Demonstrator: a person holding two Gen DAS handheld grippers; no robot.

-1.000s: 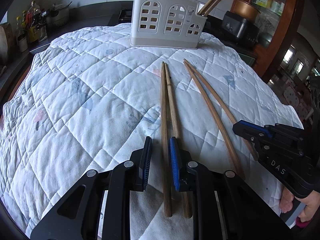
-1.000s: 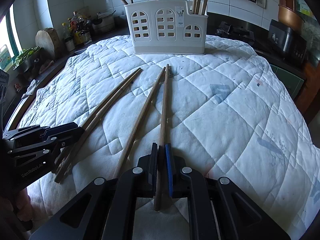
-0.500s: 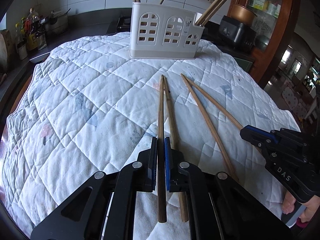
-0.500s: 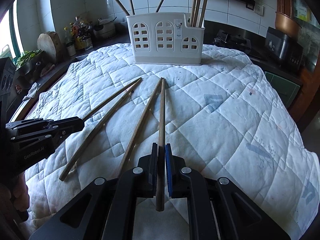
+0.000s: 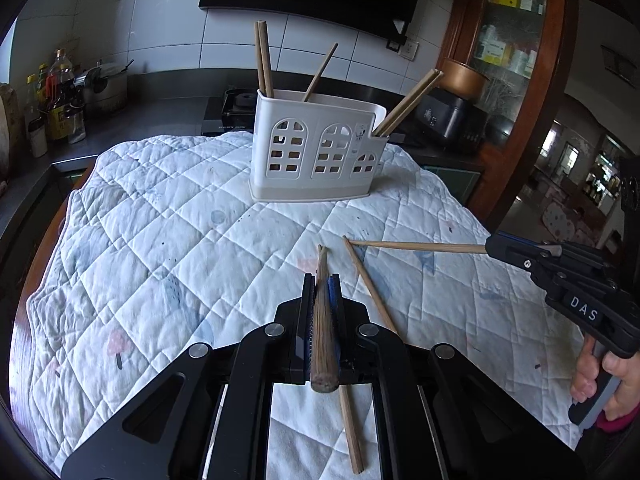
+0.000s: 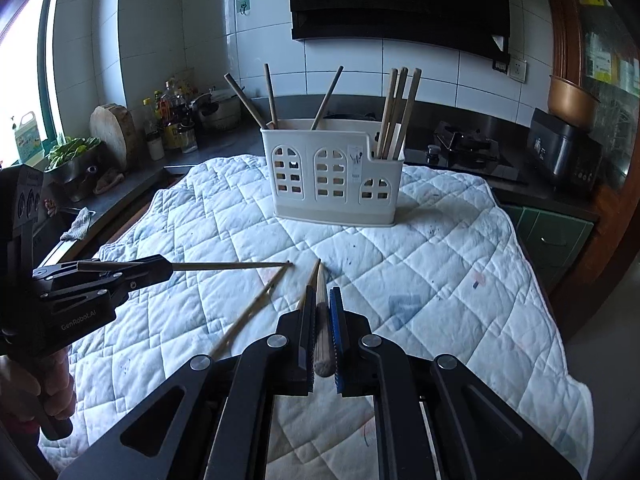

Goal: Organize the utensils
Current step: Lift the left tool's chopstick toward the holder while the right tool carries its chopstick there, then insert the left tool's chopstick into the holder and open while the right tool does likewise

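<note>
My left gripper [image 5: 320, 284] is shut on a dark wooden chopstick [image 5: 322, 320], which is lifted off the white quilt [image 5: 160, 260] and points toward the holder. My right gripper [image 6: 320, 292] is shut on a paler chopstick [image 6: 321, 320], also raised. Each gripper shows in the other's view: the right gripper [image 5: 496, 246] with its chopstick [image 5: 416, 246], the left gripper [image 6: 160, 268] with its chopstick [image 6: 232, 266]. Two loose chopsticks [image 5: 370, 284] [image 5: 352, 432] lie on the quilt, also visible from the right wrist [image 6: 248, 316] [image 6: 308, 284]. The white utensil holder [image 5: 316, 152] [image 6: 332, 176] stands at the far side with several chopsticks upright in it.
The quilt covers a round table whose edge drops off left and right. Behind it runs a dark counter with bottles [image 5: 60, 96], a pot [image 5: 104, 84], a stove [image 6: 464, 144] and a black cooker [image 6: 560, 156]. A wooden cabinet [image 5: 520, 80] stands at the right.
The left gripper closed on one chopstick of its pair. Both grippers then rose, each lifting its chopstick off the quilt; the holder now sits lower in both views.
</note>
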